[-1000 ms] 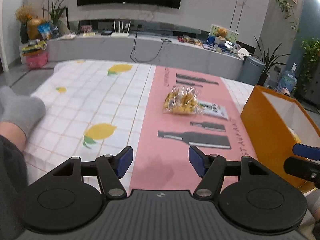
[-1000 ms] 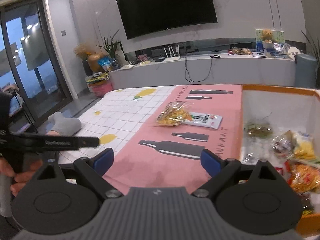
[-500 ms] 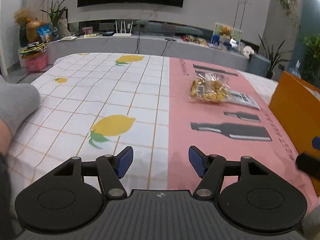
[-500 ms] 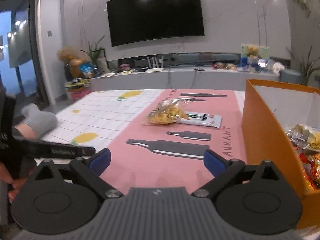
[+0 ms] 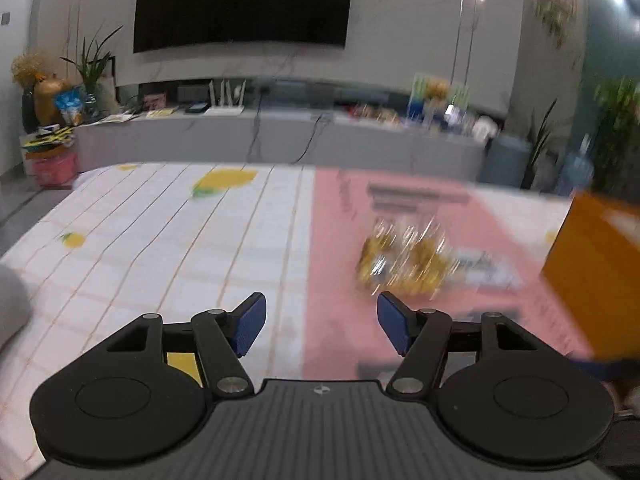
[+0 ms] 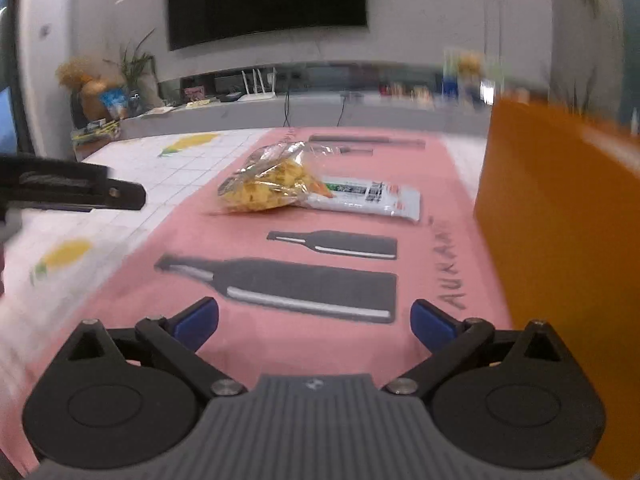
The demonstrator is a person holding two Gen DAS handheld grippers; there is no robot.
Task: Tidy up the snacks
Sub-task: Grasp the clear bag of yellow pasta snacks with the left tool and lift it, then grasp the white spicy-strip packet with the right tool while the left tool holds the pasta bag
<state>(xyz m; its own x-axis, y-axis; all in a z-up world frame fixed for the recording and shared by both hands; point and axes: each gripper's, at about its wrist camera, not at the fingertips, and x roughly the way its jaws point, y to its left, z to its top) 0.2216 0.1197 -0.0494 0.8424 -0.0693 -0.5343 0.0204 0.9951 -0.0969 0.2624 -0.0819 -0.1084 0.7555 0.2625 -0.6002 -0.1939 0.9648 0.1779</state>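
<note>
A clear bag of yellow snacks [image 6: 272,184] lies on the pink strip of the tablecloth, partly on top of a flat white packet [image 6: 372,196]. The same bag [image 5: 404,258] shows blurred in the left wrist view. An orange box [image 6: 560,260] stands at the right; its inside is hidden from here. My right gripper [image 6: 314,320] hovers low over the pink cloth, short of the bag, its jaws opening wide with nothing between them. My left gripper [image 5: 320,322] is open and empty, the bag ahead to its right. The left gripper's arm [image 6: 72,190] shows at the left of the right wrist view.
The cloth [image 5: 160,240] is white checked with lemon prints on the left, pink with black bottle prints on the right. Beyond the table run a grey TV bench [image 5: 280,144] with routers, toys and plants, and a wall TV [image 5: 240,0]. A grey sock [image 5: 10,308] shows far left.
Both grippers have dropped lower and moved toward the snacks. The right gripper's jaws have spread wider, and the box's contents have slipped out of its view behind the orange wall.
</note>
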